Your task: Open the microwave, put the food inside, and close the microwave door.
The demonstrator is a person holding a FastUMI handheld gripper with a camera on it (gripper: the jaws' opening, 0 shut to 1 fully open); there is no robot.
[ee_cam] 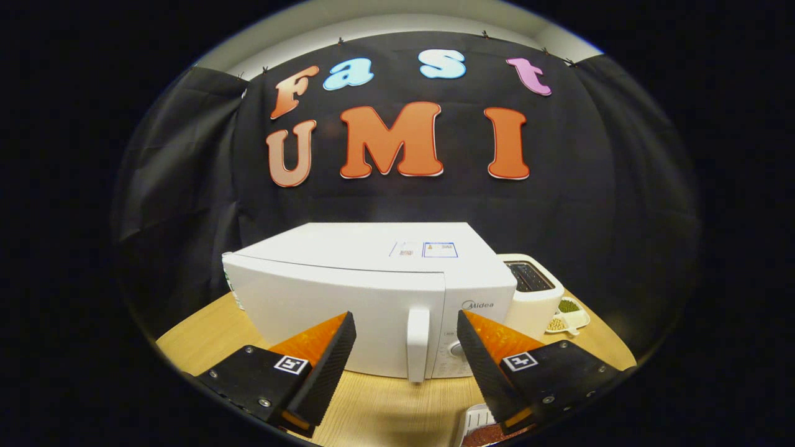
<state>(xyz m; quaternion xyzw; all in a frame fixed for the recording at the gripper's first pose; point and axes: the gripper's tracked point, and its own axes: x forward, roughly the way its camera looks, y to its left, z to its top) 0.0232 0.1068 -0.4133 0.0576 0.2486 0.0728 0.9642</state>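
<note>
Evidently lined up to pull the door first, the gripper (407, 347) holds its jaws wide and empty around the shut microwave's (372, 292) handle (417, 344), food dish (481, 428) waiting below.

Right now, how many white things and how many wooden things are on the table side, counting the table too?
White: 4 – microwave, toaster, small dish of beans, ribbed tray by the open gripper.
Wooden: 1 – table.
Total: 5.
</note>
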